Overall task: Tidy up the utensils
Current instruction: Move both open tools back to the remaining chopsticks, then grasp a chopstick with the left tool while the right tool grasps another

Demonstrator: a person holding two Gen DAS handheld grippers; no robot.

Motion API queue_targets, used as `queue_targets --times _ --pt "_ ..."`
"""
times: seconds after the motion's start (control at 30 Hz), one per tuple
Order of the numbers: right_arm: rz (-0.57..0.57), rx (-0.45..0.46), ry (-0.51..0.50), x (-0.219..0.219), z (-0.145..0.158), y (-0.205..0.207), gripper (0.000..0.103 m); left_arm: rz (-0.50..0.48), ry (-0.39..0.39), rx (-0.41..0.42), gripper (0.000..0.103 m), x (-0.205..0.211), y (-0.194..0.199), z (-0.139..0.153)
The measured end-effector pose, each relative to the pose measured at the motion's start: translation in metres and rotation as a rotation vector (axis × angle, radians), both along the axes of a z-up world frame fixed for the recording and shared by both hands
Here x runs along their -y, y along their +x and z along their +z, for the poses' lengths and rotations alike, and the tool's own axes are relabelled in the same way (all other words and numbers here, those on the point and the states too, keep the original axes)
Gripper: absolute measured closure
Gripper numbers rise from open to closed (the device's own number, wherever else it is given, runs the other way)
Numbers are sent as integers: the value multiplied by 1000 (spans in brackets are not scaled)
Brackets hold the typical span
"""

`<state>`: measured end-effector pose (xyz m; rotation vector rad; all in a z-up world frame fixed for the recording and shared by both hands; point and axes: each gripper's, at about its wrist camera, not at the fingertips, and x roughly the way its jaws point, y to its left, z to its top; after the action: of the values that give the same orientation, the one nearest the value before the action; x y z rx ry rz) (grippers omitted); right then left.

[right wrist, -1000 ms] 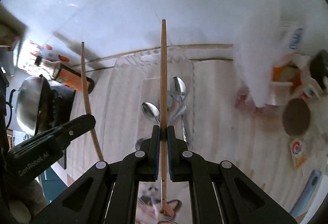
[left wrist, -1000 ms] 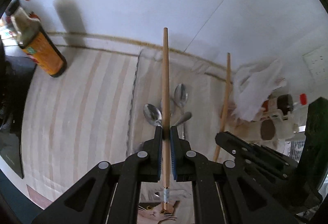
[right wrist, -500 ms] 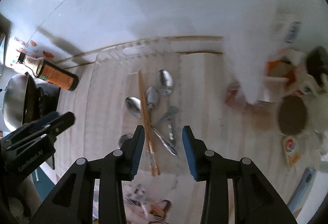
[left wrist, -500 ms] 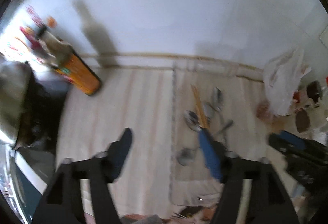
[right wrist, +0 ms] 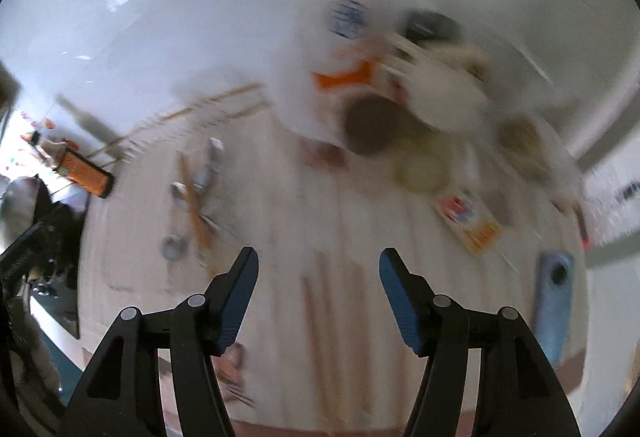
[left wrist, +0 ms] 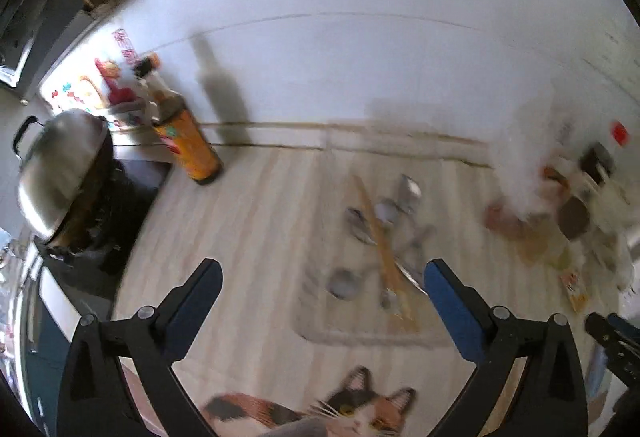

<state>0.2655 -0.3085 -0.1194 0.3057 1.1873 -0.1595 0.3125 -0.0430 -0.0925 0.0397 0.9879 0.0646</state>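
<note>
Chopsticks [left wrist: 380, 245] lie in the clear tray [left wrist: 360, 333] on top of the spoons [left wrist: 404, 193], on the pale striped counter [left wrist: 248, 221]. The left gripper [left wrist: 320, 285] is spreading wide with nothing between its jaws. The right gripper [right wrist: 318, 273] is spreading too, also empty. A brown sauce bottle [left wrist: 188, 141] stands near the wall.

The striped counter [left wrist: 256, 221] lay bare between the orange bottle [left wrist: 192, 149] by the wall and the clear tray [left wrist: 320, 329], leaving an open lane for a hand there. Left of that, a lidded wok [left wrist: 60, 173] on the dark stove blocked the way. Right of the tray, a white bag [left wrist: 524, 165], jars [right wrist: 372, 133] and packets [right wrist: 472, 225] crowded the counter, with only a narrow bare strip just beside the tray.
</note>
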Motion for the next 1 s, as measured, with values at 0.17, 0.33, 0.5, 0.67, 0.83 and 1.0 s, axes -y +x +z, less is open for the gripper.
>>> queue_targets --times 0.17,0.33,0.5,0.67,0.83,1.0 --pt "-42 -116 23 33 -47 -37 62 -84 23 -51 1 48 -36 -30" --pt "-16 -227 54 35 -105 -56 69 -170 11 -209 11 90 -61 -80" --pt "13 -286 59 33 -139 -74 95 -240 -47 -393 31 123 -74 -123" --pt "-37 -290 40 55 -139 -89 96 -256 -71 -494 51 148 -74 -157" --pt "-74 -286 68 73 -138 -101 96 -261 -28 -527 60 168 -68 -178" --pt "-69 -282 67 75 -141 -103 96 -290 -1 -500 96 182 -75 -180"
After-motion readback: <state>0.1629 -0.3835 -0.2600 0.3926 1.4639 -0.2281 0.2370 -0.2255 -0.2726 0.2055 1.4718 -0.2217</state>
